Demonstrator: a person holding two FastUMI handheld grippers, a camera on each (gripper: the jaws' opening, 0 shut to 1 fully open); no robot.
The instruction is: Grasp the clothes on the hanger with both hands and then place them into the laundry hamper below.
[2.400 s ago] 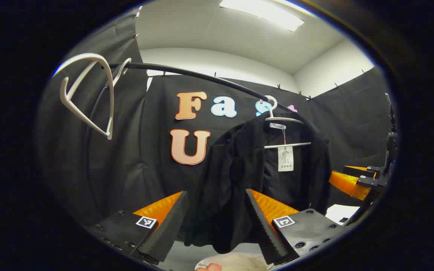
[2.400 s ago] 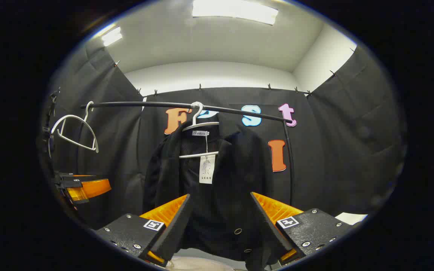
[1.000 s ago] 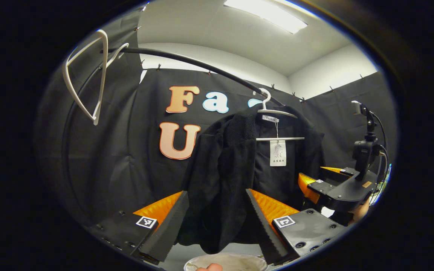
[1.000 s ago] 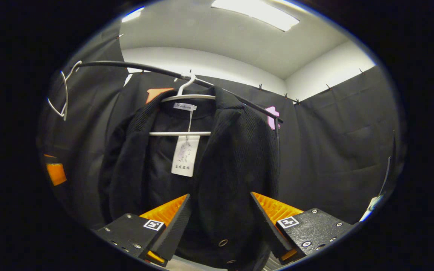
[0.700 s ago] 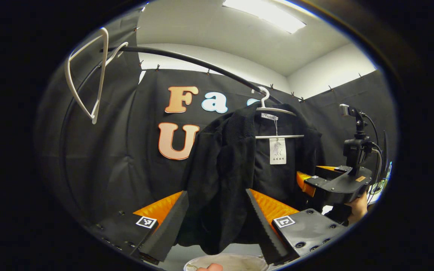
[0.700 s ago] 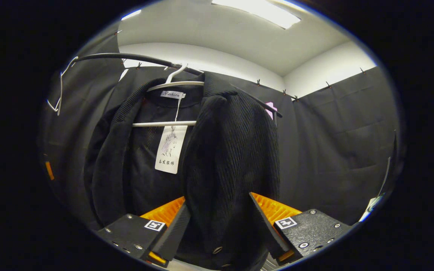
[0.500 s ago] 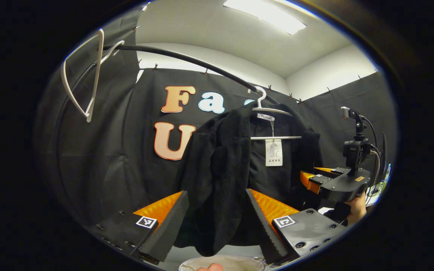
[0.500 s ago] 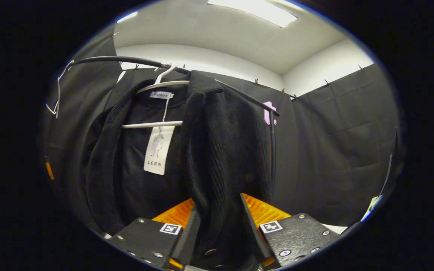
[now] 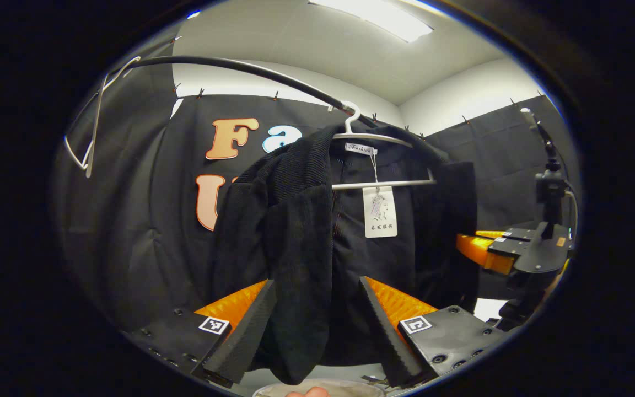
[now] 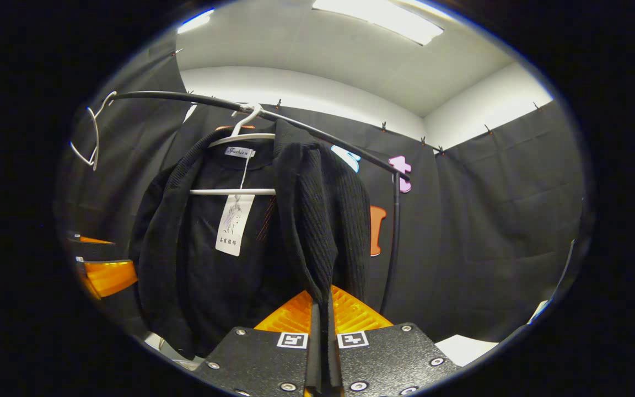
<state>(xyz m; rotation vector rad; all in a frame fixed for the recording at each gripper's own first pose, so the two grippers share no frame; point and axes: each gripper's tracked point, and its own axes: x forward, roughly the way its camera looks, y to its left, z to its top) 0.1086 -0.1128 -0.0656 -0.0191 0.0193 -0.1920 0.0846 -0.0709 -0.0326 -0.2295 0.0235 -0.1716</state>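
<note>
Under the ceiling light (image 10: 372,19), a black jacket (image 10: 317,220) hangs from the rail (image 10: 185,98).

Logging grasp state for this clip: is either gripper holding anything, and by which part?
The right gripper is shut on the black jacket, pinching its front panel. The left gripper is open, its fingers either side of the jacket's other front panel, holding nothing.

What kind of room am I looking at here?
Probably a small staged recording booth, not a home: black cloth walls, a curved clothes rail with a black jacket on a white hanger, and ceiling light panels.
</note>
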